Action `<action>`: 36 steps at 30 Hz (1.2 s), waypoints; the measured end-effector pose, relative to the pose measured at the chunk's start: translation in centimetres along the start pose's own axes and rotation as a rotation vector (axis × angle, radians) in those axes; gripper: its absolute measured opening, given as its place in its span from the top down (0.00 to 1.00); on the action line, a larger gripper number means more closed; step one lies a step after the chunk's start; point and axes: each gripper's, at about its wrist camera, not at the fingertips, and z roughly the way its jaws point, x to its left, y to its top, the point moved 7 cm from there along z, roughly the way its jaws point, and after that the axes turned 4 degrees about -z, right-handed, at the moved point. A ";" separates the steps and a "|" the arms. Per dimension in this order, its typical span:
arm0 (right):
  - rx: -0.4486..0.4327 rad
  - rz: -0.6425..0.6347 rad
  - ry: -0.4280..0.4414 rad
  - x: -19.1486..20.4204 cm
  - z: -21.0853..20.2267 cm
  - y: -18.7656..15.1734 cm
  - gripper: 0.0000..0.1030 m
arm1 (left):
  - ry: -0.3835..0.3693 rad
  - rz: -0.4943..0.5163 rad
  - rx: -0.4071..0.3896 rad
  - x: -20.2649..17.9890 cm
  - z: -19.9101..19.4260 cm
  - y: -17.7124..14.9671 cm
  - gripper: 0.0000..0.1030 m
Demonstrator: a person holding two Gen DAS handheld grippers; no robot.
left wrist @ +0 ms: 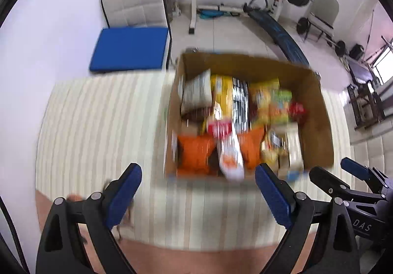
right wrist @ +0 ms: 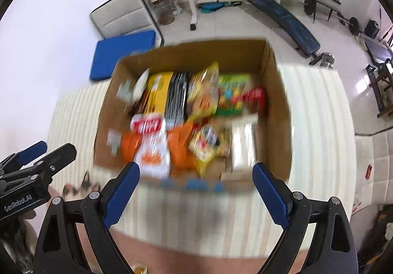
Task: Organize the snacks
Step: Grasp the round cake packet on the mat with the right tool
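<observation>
Both tongs, left tongs and right tongs, hang spread and empty short of the snack-filled cardboard box just ahead on the striped tabletop, so settle, then choose one top packet.

Open cardboard box on striped cloth, crammed with colourful, blurred snack packets.

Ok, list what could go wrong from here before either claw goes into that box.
1. Both views are motion-blurred, so aiming at one packet in the crowded box may miss.
2. The white bag lies over the orange bags; pulling an orange one could drag it out.
3. The left claw and right claw, both open, sit close together at the near wall and could collide.
</observation>
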 end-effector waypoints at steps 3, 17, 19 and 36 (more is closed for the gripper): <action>0.080 -0.009 0.074 1.6 0.4 -5.9 0.07 | -0.005 0.007 0.064 1.1 0.5 -5.4 0.08; 0.592 0.124 0.478 9.7 10.4 -28.2 0.25 | -0.099 -0.293 0.520 9.4 9.1 -29.0 0.11; 0.618 0.136 0.493 10.5 11.5 -29.3 0.26 | -0.121 -0.361 0.528 10.5 9.8 -30.0 0.11; 0.689 -0.033 0.298 16.6 15.1 -32.2 0.52 | -0.243 -0.670 0.618 15.1 12.3 -36.1 0.13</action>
